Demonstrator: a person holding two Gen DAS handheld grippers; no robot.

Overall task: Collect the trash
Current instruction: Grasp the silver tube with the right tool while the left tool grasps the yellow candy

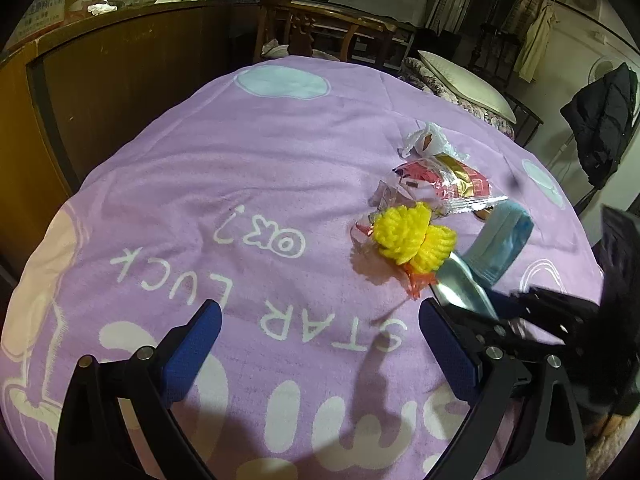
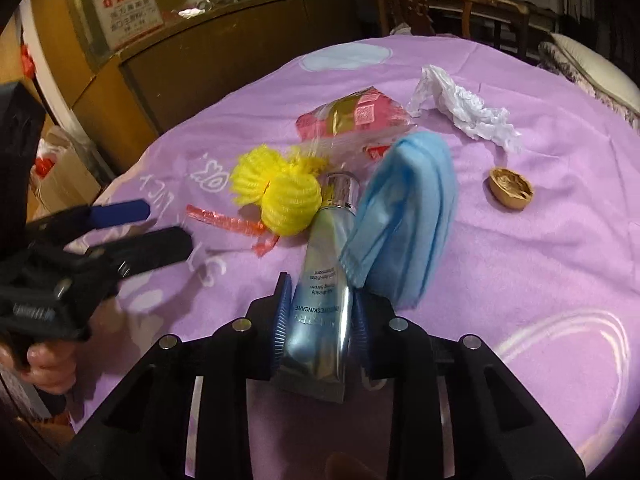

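My right gripper (image 2: 320, 300) is shut on a silver skincare tube (image 2: 320, 280) that lies on the purple cloth (image 2: 520, 240). A blue face mask (image 2: 404, 216) leans against the tube's right side. Yellow foam netting (image 2: 276, 188) with a red strip lies left of the tube, a red snack wrapper (image 2: 352, 116) behind it, crumpled white plastic (image 2: 464, 108) at the back right, and a walnut shell half (image 2: 511, 189) to the right. My left gripper (image 1: 320, 320) is open and empty over the cloth, near the netting (image 1: 412, 238), tube (image 1: 460, 288) and mask (image 1: 496, 244).
The purple cloth (image 1: 240, 160) covers a round table. A wooden cabinet (image 1: 120, 80) stands left, a wooden chair (image 1: 320, 28) behind, a pillow (image 1: 464, 80) and dark jacket (image 1: 604, 120) at right. Cardboard boxes (image 2: 64, 176) sit on the floor at left.
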